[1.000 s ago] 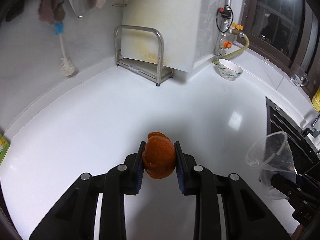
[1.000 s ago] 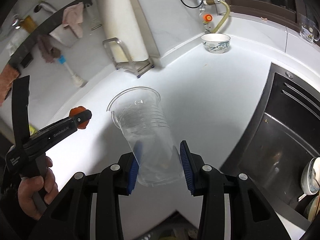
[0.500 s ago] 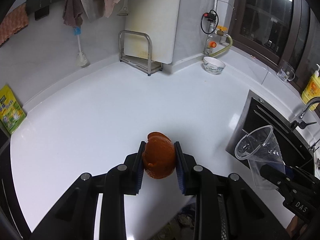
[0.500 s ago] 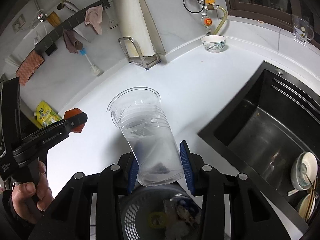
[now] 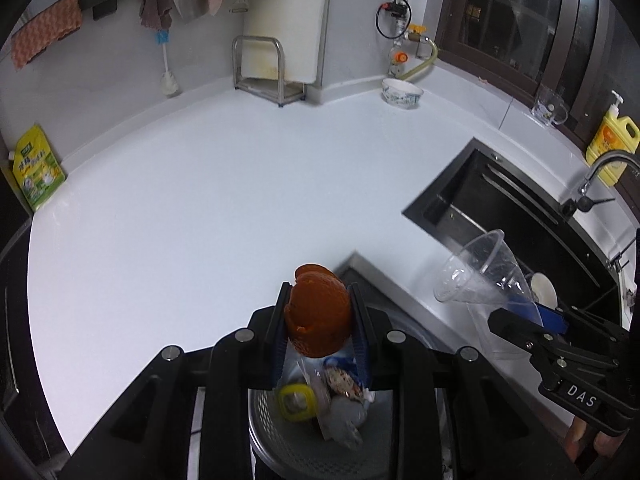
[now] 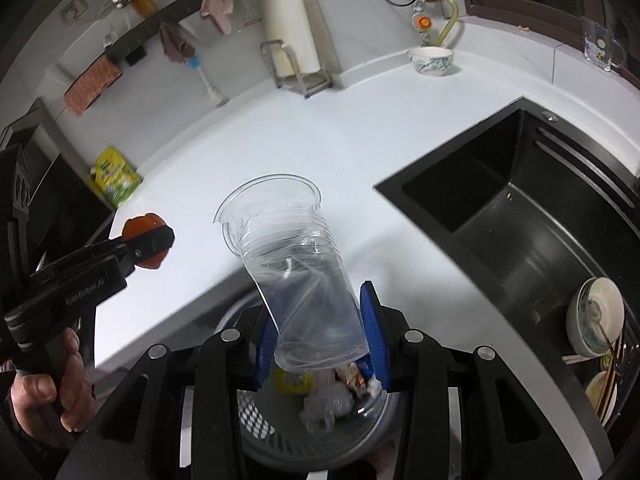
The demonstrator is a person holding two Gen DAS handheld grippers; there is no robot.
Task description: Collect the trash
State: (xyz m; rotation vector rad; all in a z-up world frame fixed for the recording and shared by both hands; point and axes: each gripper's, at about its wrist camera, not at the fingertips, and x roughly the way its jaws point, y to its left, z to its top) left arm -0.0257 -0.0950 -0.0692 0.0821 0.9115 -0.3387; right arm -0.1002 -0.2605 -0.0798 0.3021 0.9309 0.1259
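The left tool [image 5: 319, 330] clamps an orange peel [image 5: 318, 322] and the right tool [image 6: 322, 334] grips a clear cup [image 6: 296, 276], both held above the bin [image 6: 256, 432] just off the table's [image 5: 180, 208] near edge. Neither is dropped yet; the bin already holds wrappers [image 5: 340, 384] (the rest of the table looks bare of litter). Only the right view shows dishes in the sink [image 6: 520, 240].

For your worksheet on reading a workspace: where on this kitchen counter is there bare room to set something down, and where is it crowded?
The white counter is bare from the yellow pouch across to the sink, and back to the metal rack and bowl. Crowded: the sink's far end holds dishes, and the trash bin already holds wrappers.
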